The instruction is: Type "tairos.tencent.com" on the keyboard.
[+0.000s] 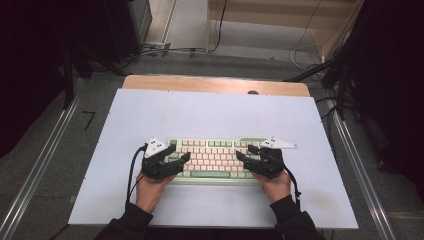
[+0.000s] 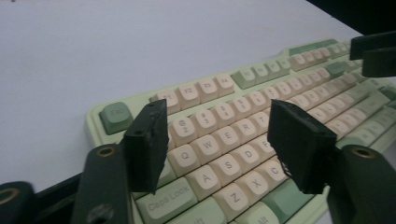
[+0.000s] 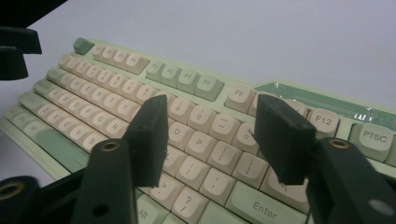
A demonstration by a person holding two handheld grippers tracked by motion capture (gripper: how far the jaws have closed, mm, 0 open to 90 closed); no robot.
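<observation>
A pale green keyboard [image 1: 212,159] with cream and green keys lies on the white table top, near the person's side. My left gripper [image 1: 181,152] hovers open over the keyboard's left end; in the left gripper view its jaws frame the letter keys around W, E and S on the keyboard [image 2: 243,121]. My right gripper [image 1: 242,152] hovers open over the right end; in the right gripper view its jaws frame the keys near O, P and the punctuation row of the keyboard [image 3: 196,135]. Nothing sits between either pair of jaws.
The white table top [image 1: 215,115] has bare room behind and beside the keyboard. A wooden strip [image 1: 215,83] runs along its far edge. Cables [image 1: 165,50] and dark stands lie on the floor beyond. Metal rails [image 1: 360,165] flank the table.
</observation>
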